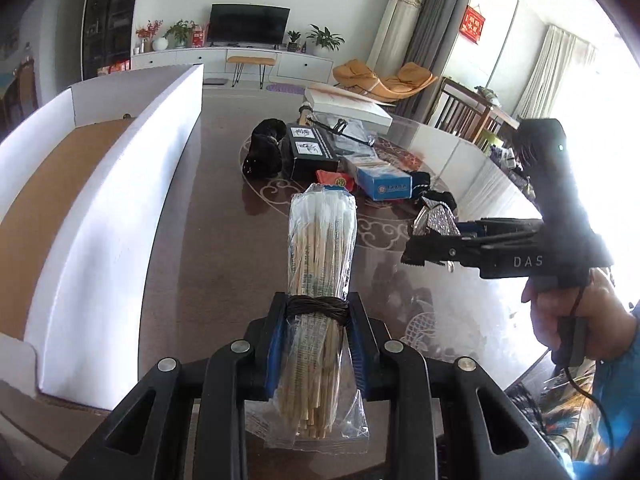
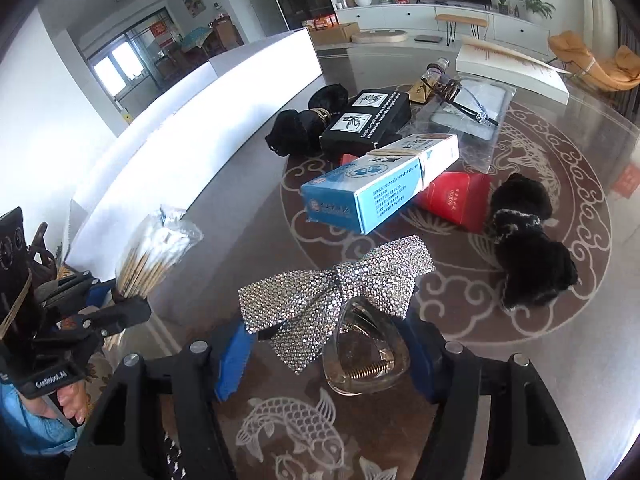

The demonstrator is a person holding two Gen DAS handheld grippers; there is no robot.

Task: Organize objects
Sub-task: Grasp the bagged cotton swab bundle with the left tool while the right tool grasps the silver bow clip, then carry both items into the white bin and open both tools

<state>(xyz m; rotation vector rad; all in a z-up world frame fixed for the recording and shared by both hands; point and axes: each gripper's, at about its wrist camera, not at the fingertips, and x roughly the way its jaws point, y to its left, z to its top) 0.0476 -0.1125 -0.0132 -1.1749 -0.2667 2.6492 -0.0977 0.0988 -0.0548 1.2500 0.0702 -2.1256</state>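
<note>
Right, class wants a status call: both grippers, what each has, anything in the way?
Left gripper shut on chopstick bundle. Right gripper shut on rhinestone bow clip. White box open at left. Clutter ahead: blue carton.

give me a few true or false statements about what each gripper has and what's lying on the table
1. The left gripper is shut on the bundle of wrapped chopsticks. True.
2. The right gripper holds the black box. False: it holds the rhinestone bow hair clip; the black box lies on the table.
3. The blue and white box rests partly on the red packet. True.
4. The chopstick bundle is tied with a red ribbon. False: a dark band wraps it near the left gripper.
5. The white cardboard box stands left of the chopstick bundle in the left wrist view. True.
</note>
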